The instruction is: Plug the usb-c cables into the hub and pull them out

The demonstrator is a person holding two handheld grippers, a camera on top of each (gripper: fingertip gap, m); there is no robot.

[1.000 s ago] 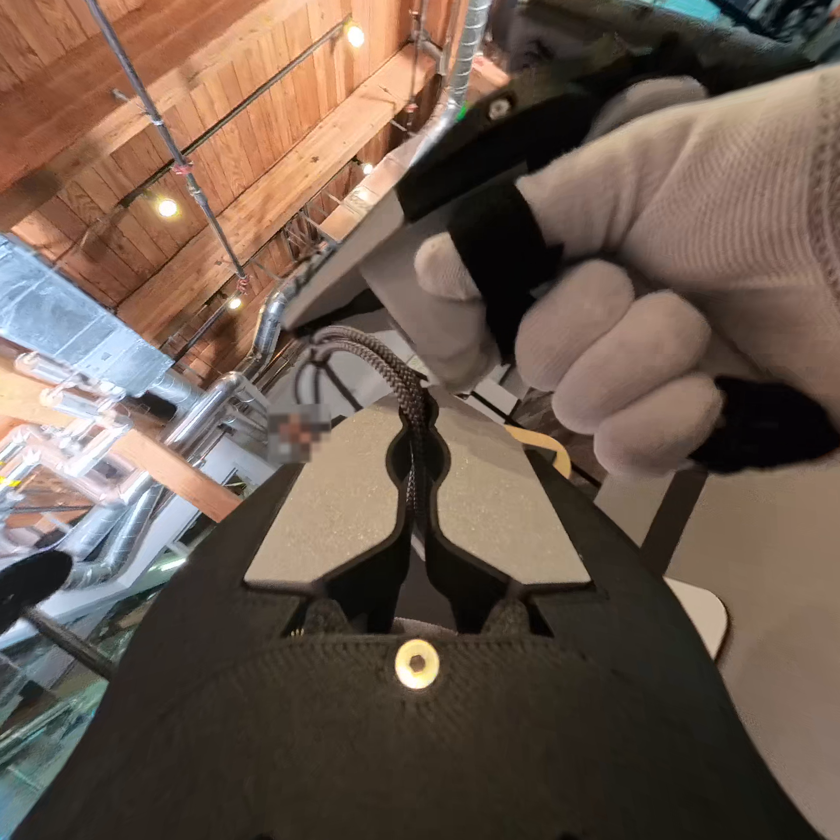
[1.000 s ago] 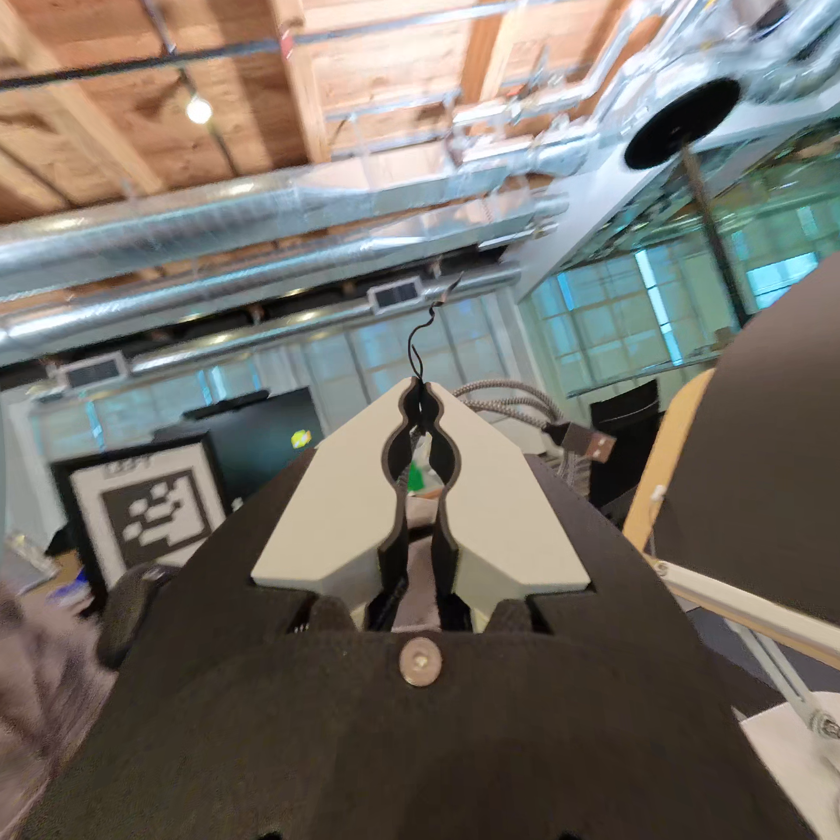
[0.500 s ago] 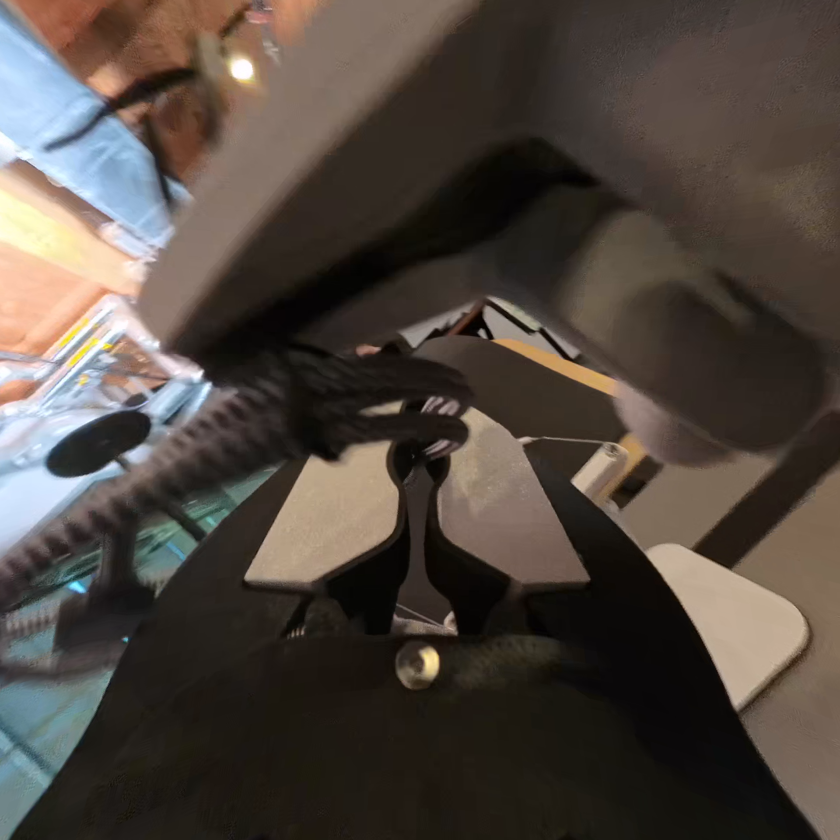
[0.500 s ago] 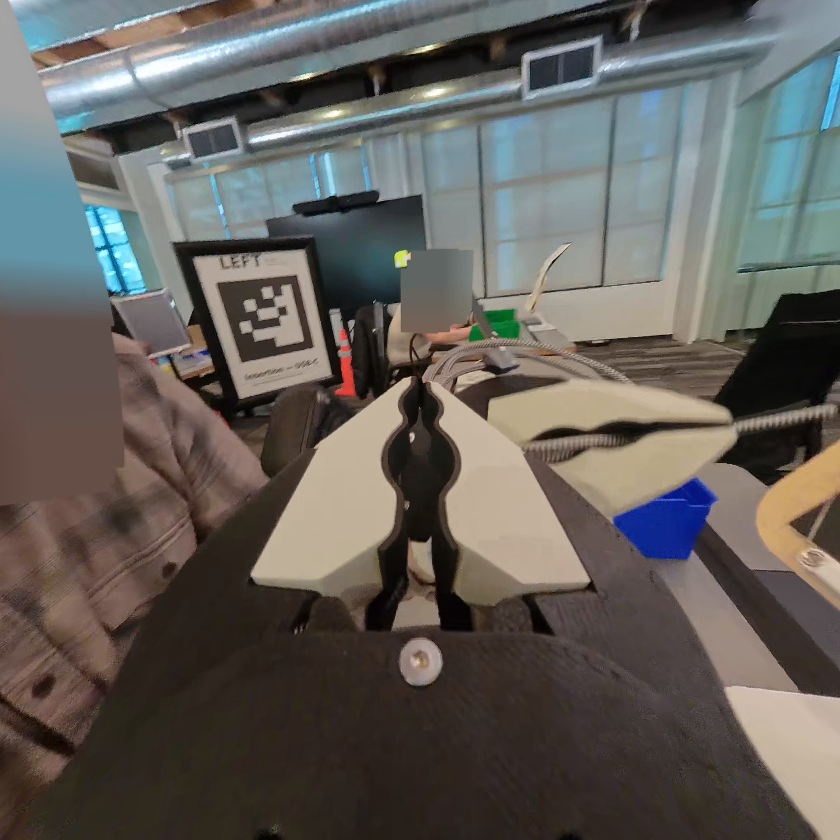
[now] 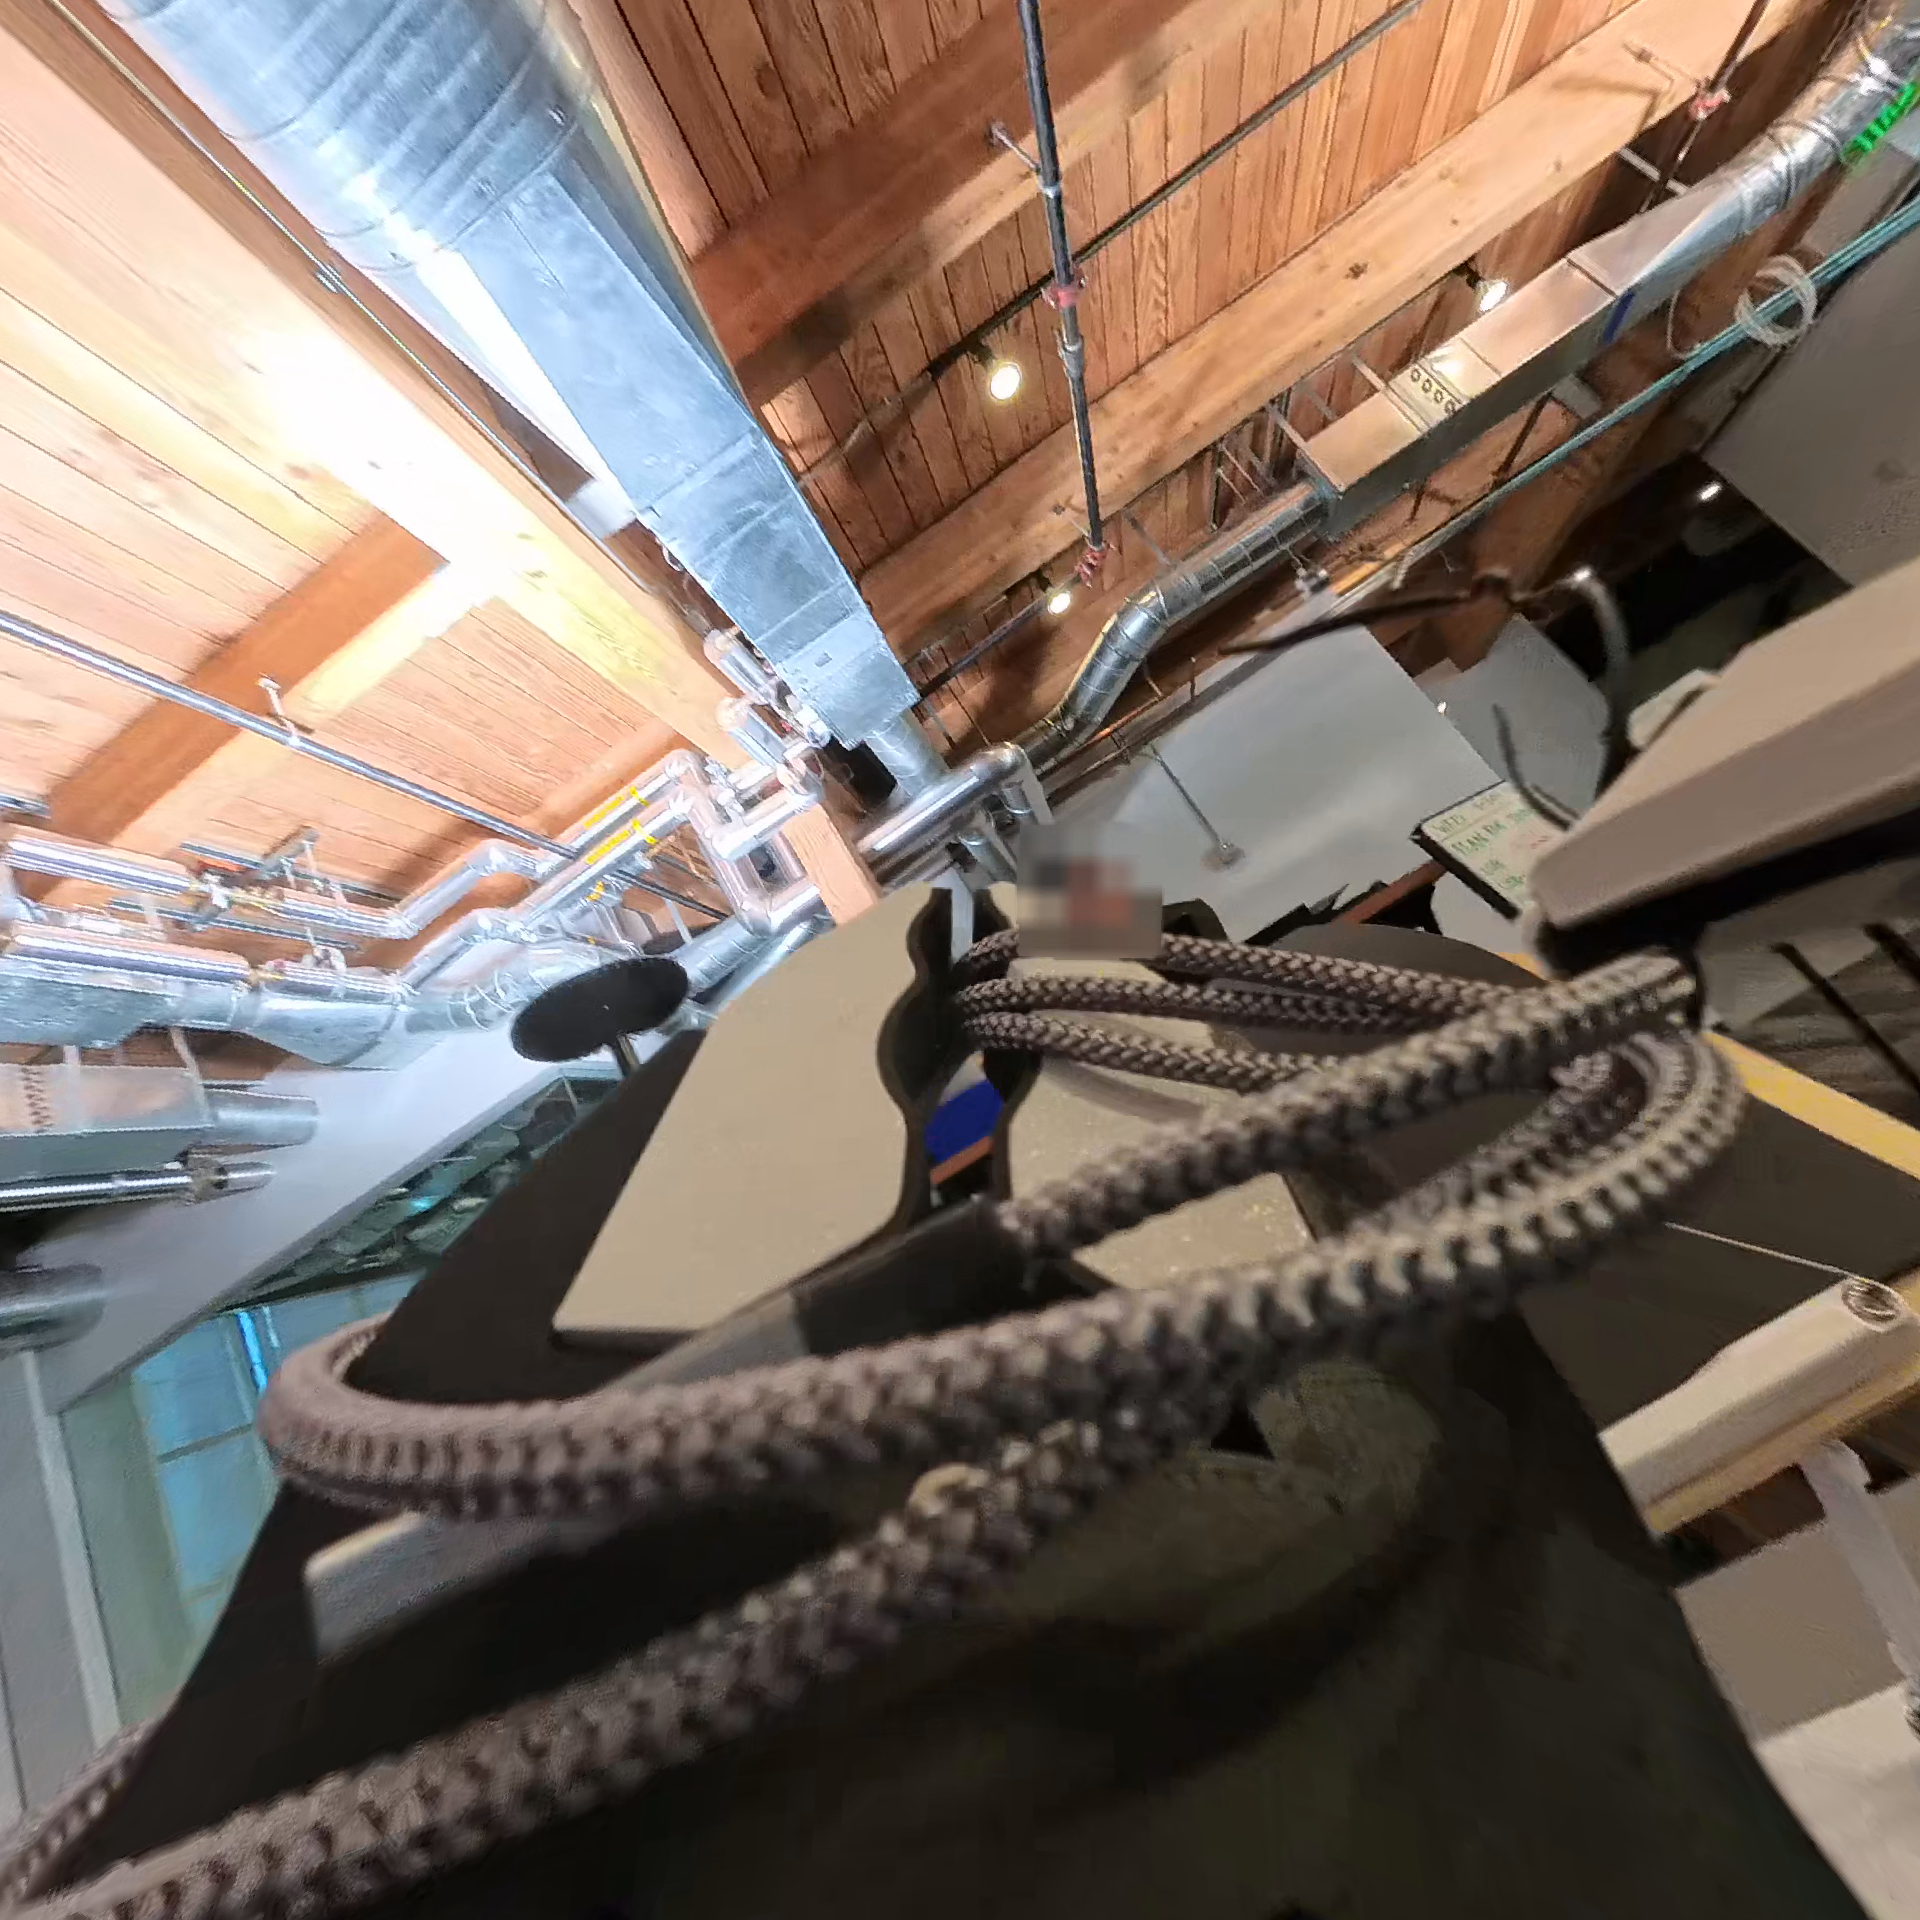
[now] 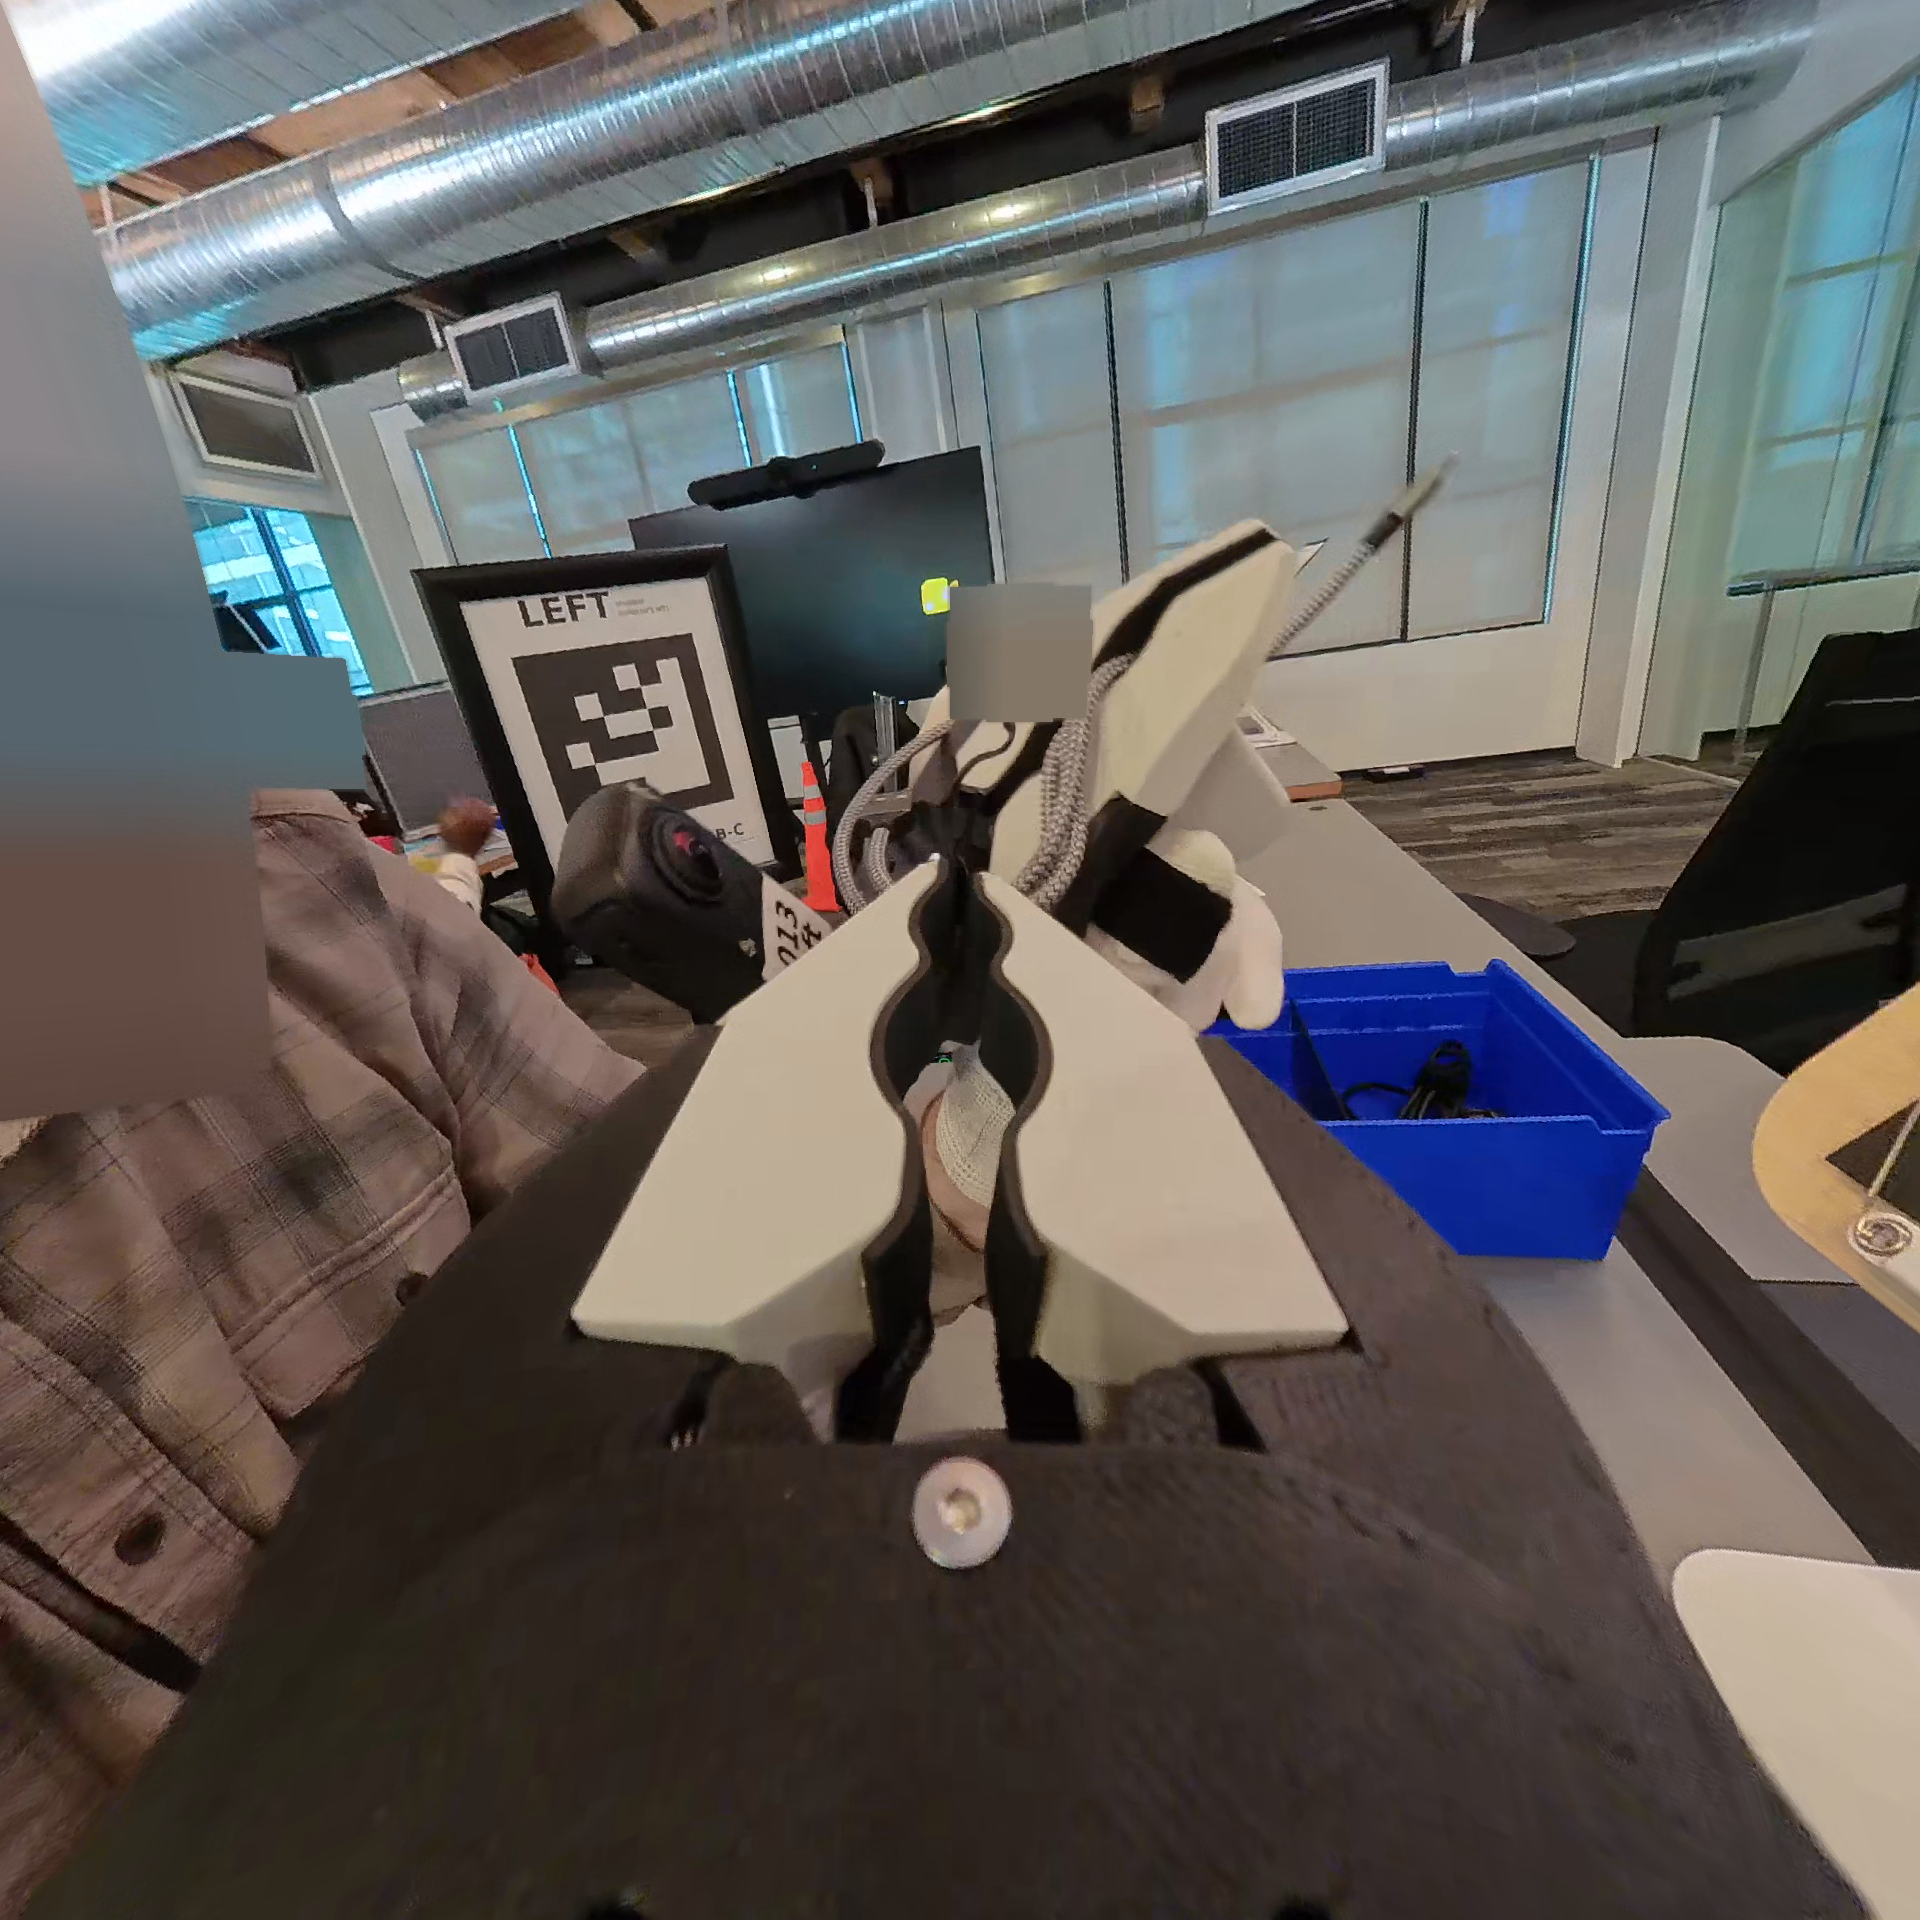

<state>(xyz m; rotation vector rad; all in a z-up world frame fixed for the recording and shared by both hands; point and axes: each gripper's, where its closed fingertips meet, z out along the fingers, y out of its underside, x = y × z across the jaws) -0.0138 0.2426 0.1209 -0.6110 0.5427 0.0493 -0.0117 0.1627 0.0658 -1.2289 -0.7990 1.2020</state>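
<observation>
A dark braided cable [image 5: 1143, 1340] lies in loops over my left gripper [image 5: 961, 966], and its strands run into the nearly closed tip. The left wrist view points up at a wooden ceiling. The loops meet under the grey finger of my right gripper at the right edge [image 5: 1714, 790]. In the right wrist view my right gripper [image 6: 951, 883] is shut, with the cable loops [image 6: 883, 831] right at its tip. The left gripper [image 6: 1174, 686] is tilted upward just beyond it, held by a white-gloved hand [image 6: 1226, 935]. A cable end sticks out past it [image 6: 1392, 520]. No hub is in view.
A blue bin [image 6: 1507, 1174] with black cables stands on the grey table [image 6: 1382, 904] to the right. A person in a plaid shirt [image 6: 260, 1143] is close on the left. A framed marker board [image 6: 613, 707], a black camera [image 6: 665, 894], a wooden board [image 6: 1808, 1143] and a black chair [image 6: 1808, 831] stand around.
The right view has tilted down from the ceiling to the room. The left gripper has swung upward, and the cable loops now hang over its body.
</observation>
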